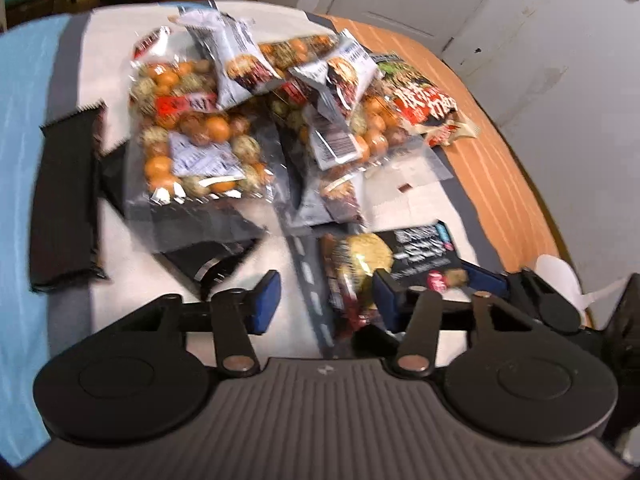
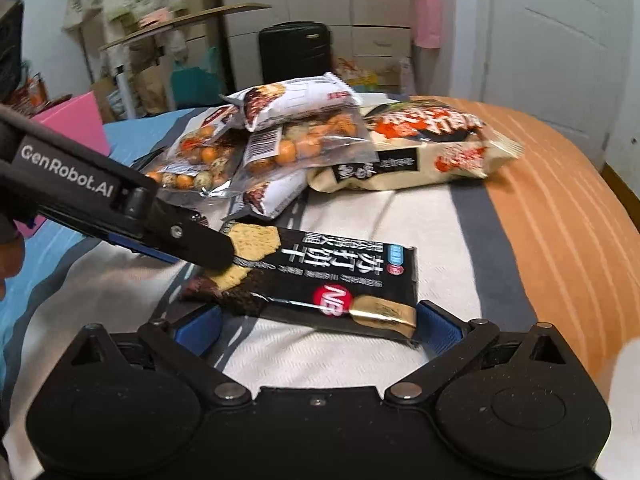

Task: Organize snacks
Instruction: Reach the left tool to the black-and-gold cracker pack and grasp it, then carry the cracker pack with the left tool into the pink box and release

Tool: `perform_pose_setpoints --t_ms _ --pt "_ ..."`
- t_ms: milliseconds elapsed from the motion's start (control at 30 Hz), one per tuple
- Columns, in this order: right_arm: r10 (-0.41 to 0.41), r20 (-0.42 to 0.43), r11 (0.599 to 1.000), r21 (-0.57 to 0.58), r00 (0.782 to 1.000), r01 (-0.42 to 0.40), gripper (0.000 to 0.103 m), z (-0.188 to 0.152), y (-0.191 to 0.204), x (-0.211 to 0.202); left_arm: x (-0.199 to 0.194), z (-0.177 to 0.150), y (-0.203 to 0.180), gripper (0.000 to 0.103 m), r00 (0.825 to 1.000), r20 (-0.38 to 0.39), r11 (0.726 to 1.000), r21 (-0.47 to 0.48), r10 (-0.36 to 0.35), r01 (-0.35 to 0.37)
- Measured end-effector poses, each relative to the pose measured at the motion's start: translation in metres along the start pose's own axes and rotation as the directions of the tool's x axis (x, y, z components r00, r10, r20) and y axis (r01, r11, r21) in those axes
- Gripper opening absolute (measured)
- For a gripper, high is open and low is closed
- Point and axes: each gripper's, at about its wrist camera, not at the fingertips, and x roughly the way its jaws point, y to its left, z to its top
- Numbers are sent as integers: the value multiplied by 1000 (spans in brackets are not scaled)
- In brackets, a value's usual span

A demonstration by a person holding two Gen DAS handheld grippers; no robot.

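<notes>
Left gripper (image 1: 324,300) – jaws partly apart, right finger at the black cracker packet (image 2: 320,276), no clamp visible. Right gripper (image 2: 318,326) – jaws wide, straddling the packet's near edge, angled down. Left body reads "GenRobot.AI". Snack pile (image 2: 288,148) lies beyond, on the bedspread (image 2: 560,220).

"GenRobot.AI" in white on the black left gripper arm (image 2: 72,176), left of frame; "NB", upside down, on the black cracker packet (image 2: 320,276), centre.
</notes>
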Motion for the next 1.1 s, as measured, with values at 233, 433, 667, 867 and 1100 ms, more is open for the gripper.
perform_pose_setpoints --t_ms 233,433,667,867,1100 --pt "-1 3 1000 15 1000 1 103 2 8 -3 2 -3 -15 35 1000 4 999 48 -17 17" --pt "15 -20 999 28 1000 -15 101 6 24 -17 -17 -6 -23 35 1000 -12 992 125 28 -26" --pt "31 -99 999 17 995 -30 101 19 48 -28 -46 -12 -11 35 999 -40 989 143 34 -28" --pt "16 -112 998 -66 994 -24 101 31 78 -43 -77 -16 -2 35 998 -46 990 139 34 -28" --pt "5 -96 989 -147 995 -20 101 49 110 -67 -118 -19 5 35 999 -25 993 117 33 -29"
